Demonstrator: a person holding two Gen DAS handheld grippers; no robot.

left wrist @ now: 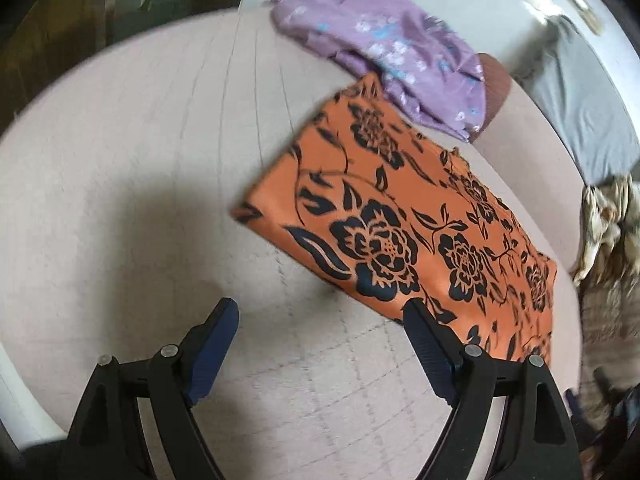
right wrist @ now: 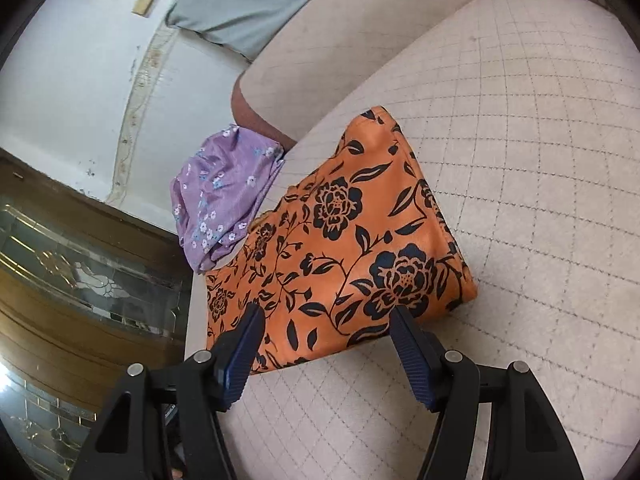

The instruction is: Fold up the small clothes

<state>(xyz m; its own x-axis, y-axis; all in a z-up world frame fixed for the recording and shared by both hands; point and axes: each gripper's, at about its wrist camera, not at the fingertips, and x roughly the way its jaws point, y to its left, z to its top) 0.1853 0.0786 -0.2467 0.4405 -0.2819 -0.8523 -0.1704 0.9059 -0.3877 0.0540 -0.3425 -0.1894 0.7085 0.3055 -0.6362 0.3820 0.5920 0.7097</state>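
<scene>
An orange cloth with black flowers lies folded flat on the quilted beige sofa seat. It also shows in the right wrist view. My left gripper is open and empty, just above the seat at the cloth's near edge. My right gripper is open and empty, with its fingertips over the cloth's near edge. A lilac flowered garment lies crumpled beyond the orange cloth, also in the right wrist view.
A grey cushion leans on the sofa back. A patterned cream fabric lies at the seat's right end. A dark wood and glass cabinet stands beside the sofa's left edge.
</scene>
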